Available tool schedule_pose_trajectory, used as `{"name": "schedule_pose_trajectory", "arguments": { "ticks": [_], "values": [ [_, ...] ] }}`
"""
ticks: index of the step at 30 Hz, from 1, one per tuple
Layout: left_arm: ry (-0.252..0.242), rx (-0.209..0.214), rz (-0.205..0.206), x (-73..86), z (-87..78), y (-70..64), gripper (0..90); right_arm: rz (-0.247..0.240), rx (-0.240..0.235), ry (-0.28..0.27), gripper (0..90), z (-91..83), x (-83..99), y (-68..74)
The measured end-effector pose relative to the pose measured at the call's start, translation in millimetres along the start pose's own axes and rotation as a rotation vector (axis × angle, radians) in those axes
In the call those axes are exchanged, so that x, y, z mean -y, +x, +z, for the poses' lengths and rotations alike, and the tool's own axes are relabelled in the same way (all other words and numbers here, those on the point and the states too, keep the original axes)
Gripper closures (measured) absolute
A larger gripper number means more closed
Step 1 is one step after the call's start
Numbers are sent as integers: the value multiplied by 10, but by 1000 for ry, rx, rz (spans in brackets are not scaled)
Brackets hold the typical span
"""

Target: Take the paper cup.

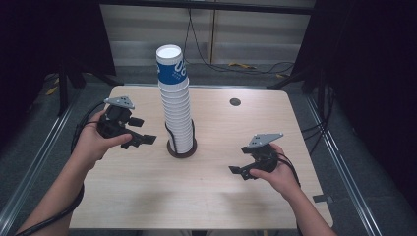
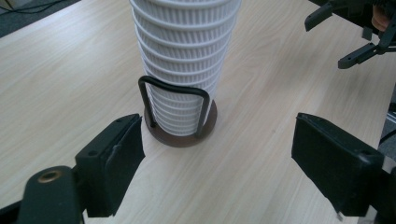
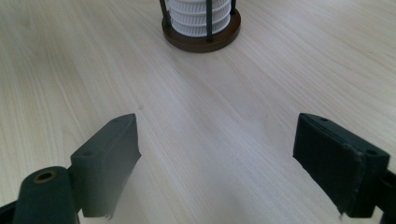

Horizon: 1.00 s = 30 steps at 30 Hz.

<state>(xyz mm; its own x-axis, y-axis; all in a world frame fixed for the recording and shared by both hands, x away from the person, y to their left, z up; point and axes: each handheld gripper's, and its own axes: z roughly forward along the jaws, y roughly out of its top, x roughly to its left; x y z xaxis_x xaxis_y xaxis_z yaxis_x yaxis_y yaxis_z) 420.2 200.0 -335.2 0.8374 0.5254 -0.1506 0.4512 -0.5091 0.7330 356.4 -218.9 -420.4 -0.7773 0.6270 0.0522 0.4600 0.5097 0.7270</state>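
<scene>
A tall stack of white cups point(image 1: 176, 105) in the middle of the light wood desk point(image 1: 211, 196), top cup blue and white. Stack sitting in a round brown holder point(image 1: 182, 148) with thin black wire loops around the bottom cups.

Left tongs point(image 1: 142, 140) just left of the stack, held in the left hand point(image 1: 93, 142), tips pointing at the holder but not touching it. Grey three-cornered plate point(image 1: 119, 102) on top. Right tongs point(image 1: 238, 170) to the right of the stack and nearer the person, well apart from it, held in the right hand point(image 1: 280, 174). Small dark round hole point(image 1: 235, 102) in the desk, right of the stack and farther back.

From high up: whole stack seen, blue top cup and all, plus both arms, grey floor and cables behind the desk.

From the left gripper view: stack point(image 2: 184, 60) close up, top cut off, ribbed cup sides clear, one black wire loop point(image 2: 175, 105) bent over the front of the holder point(image 2: 182, 135). Left tongs point(image 2: 217, 172) wide open, nothing between them, bare desk point(image 2: 60, 84) below. Other tongs point(image 2: 355, 35) at the top right, past the stack, also spread apart.

From the right gripper view: just the bottom few cups point(image 3: 198, 14) and the holder point(image 3: 201, 39) far ahead. Right tongs point(image 3: 217, 172) wide open, holding nothing, plain desk point(image 3: 210, 121) between them.
</scene>
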Motion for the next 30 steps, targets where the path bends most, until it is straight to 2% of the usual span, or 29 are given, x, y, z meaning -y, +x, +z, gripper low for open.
{"name": "schedule_pose_trajectory", "arguments": {
  "ticks": [10,19,30],
  "values": [
    [24,6,15,-133,-11,-4,166,-6,-7,12,138,28,-86,-28],
    [8,7,12,-254,-24,5,166,-13,-15,8,138,39,-197,-28],
    [8,-4,39,-454,-88,-25,165,-31,-26,-3,138,50,-359,-7]
  ]
}}
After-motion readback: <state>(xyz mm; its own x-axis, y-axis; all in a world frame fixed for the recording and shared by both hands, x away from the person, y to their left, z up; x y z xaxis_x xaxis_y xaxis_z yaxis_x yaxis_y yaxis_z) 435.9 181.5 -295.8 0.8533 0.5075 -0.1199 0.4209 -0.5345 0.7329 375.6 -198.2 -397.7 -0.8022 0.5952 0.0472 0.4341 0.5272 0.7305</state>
